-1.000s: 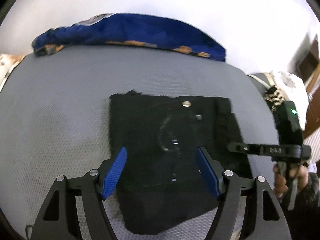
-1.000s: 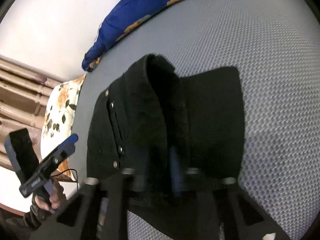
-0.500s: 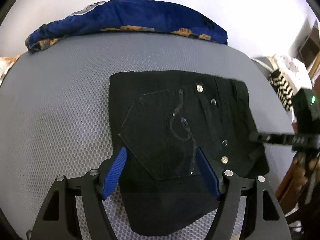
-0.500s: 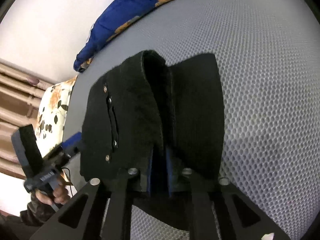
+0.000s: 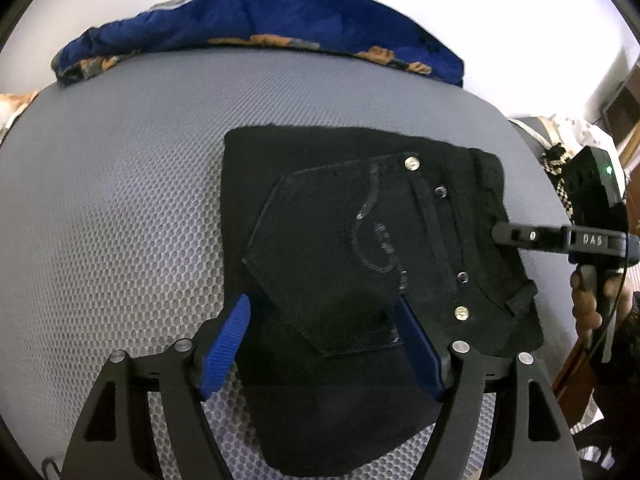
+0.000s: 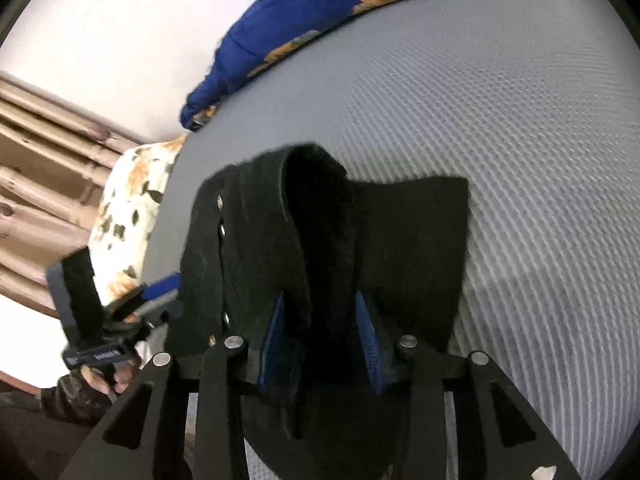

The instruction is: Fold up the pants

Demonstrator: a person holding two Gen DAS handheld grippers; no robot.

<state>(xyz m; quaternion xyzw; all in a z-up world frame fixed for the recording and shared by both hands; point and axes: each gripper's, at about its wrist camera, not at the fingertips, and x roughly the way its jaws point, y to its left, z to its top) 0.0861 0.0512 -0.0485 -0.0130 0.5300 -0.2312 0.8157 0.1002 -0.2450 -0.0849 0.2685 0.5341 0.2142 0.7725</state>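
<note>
One folded pair of black pants (image 5: 360, 264) lies on one grey mattress (image 5: 120, 184); left claw (image 5: 326, 348) wide, empty; right claw (image 6: 318, 336) at three o'clock, opening around a raised fold.

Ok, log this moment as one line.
stage: fold release | right tongs: opening, pants edge between them | left tongs: open over pants | surface: grey mattress

1. The pants (image 5: 360, 264) lie folded on the mattress (image 5: 120, 200).
2. A blanket (image 5: 260, 28) lies along the mattress's far edge, behind the pants.
3. The left gripper (image 5: 324, 344) hangs over the pants' near edge.
4. The right gripper (image 6: 320, 332) straddles a raised fold on the pants' right side.
5. A pillow (image 6: 132, 208) lies beyond the mattress's left edge.
</note>
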